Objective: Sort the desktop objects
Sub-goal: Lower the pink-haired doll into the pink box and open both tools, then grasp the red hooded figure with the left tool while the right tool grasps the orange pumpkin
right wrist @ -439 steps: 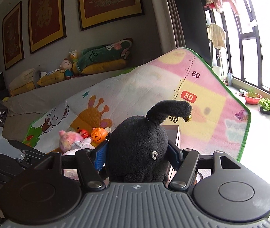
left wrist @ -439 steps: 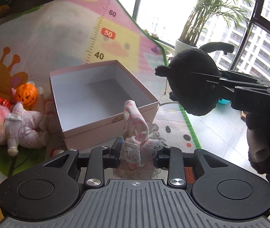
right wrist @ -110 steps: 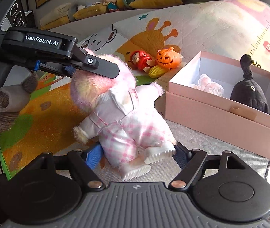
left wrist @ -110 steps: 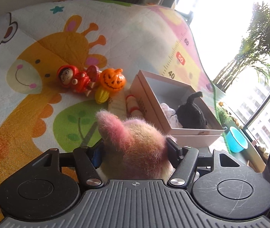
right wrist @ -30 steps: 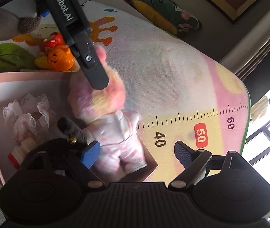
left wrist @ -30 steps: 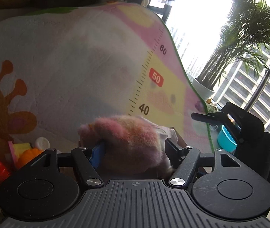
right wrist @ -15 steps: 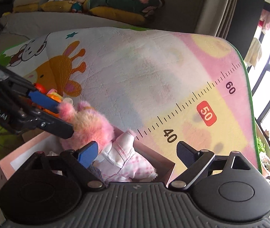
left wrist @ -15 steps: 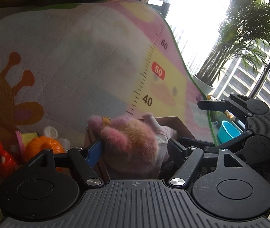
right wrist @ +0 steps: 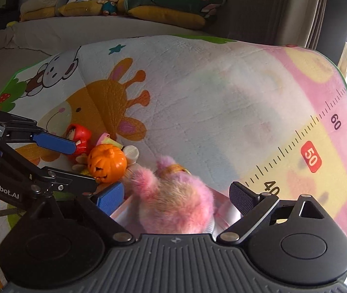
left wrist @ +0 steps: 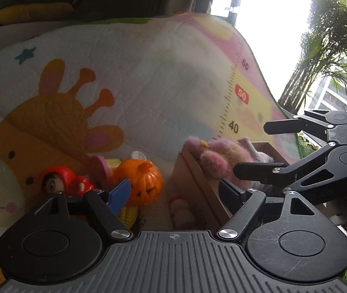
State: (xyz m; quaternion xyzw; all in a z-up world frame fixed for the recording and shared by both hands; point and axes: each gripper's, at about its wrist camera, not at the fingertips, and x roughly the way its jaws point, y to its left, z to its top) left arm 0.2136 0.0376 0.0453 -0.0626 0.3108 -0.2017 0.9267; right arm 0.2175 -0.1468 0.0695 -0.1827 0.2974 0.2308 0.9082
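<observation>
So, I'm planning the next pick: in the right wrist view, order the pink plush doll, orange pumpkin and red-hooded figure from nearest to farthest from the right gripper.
1. Pink plush doll: lying in the box, between the right gripper's open jaws.
2. Orange pumpkin: beyond the left finger, on the mat.
3. Red-hooded figure: farther left, behind the pumpkin.

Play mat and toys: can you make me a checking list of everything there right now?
Surface: play mat with giraffe print and ruler marks.
Job's things: pink fluffy doll lies in the pink box; pumpkin toy, red figure and toy corn lie outside it.
Clutter: nothing seen.
Grippers: left gripper and right gripper both open, jaws just widened, gripping nothing.
Cables: nothing seen.
Surroundings: sofa with cushions, palm plant.
</observation>
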